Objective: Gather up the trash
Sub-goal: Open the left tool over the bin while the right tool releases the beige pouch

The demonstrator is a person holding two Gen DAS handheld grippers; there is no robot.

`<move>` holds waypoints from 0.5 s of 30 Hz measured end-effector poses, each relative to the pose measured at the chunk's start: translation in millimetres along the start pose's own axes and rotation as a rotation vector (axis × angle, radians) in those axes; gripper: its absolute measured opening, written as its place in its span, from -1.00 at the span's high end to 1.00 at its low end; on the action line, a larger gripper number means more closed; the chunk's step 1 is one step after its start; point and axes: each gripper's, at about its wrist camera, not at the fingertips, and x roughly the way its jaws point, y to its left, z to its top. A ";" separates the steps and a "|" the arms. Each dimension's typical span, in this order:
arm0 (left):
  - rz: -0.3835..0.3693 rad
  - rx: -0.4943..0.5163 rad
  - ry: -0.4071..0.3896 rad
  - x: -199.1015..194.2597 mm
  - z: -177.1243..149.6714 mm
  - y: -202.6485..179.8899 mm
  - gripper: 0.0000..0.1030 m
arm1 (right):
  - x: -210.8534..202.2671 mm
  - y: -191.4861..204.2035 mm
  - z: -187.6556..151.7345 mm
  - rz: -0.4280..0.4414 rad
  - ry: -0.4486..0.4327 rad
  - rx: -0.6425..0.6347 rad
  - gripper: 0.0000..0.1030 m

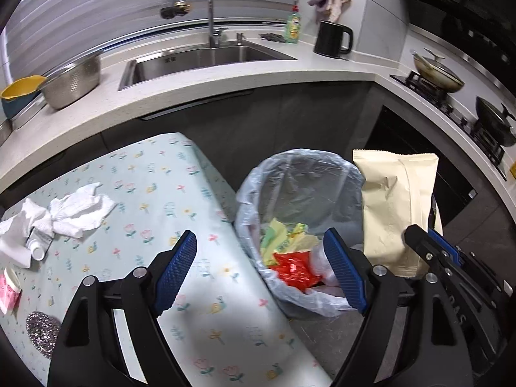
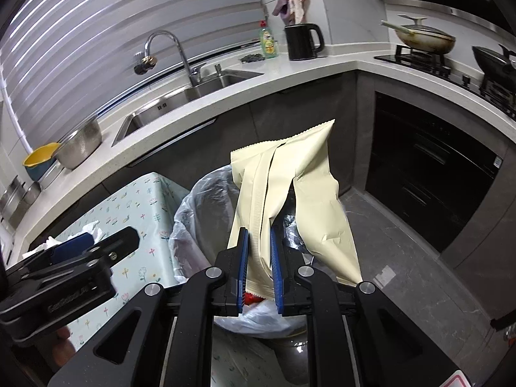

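- The bin (image 1: 300,225) mouth is open on top; trash lies low inside, leaving room above it.
- A cream packet (image 2: 290,200), pinched by the right gripper (image 2: 259,267), hangs over the bin's right rim.
- The table (image 1: 180,213) edge presses against the bin's left side.
- The left gripper (image 1: 261,267), jaws spread, hovers over that edge.

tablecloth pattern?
Pale mint tablecloth printed with small flowers, tulips and leaves in pink, yellow and blue; clearest in the left wrist view.

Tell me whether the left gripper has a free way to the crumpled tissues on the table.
Probably yes. The left gripper is open and holds nothing, and the tissues lie in the open on the table, off to its left. Only bare tablecloth shows between them; the bin and the right gripper's packet are on the other side.
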 end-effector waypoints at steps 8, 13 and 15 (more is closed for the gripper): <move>0.048 -0.051 -0.002 -3.4 -2.4 34.1 -0.49 | 49.8 27.1 12.6 0.007 0.051 -0.068 0.62; 0.063 -0.073 0.002 -6.4 -5.8 46.7 -0.49 | 53.1 32.5 15.6 -0.030 0.052 -0.065 0.38; 0.065 -0.078 -0.001 -8.6 -6.5 51.1 -0.49 | 43.4 32.8 13.3 -0.023 0.031 -0.055 0.13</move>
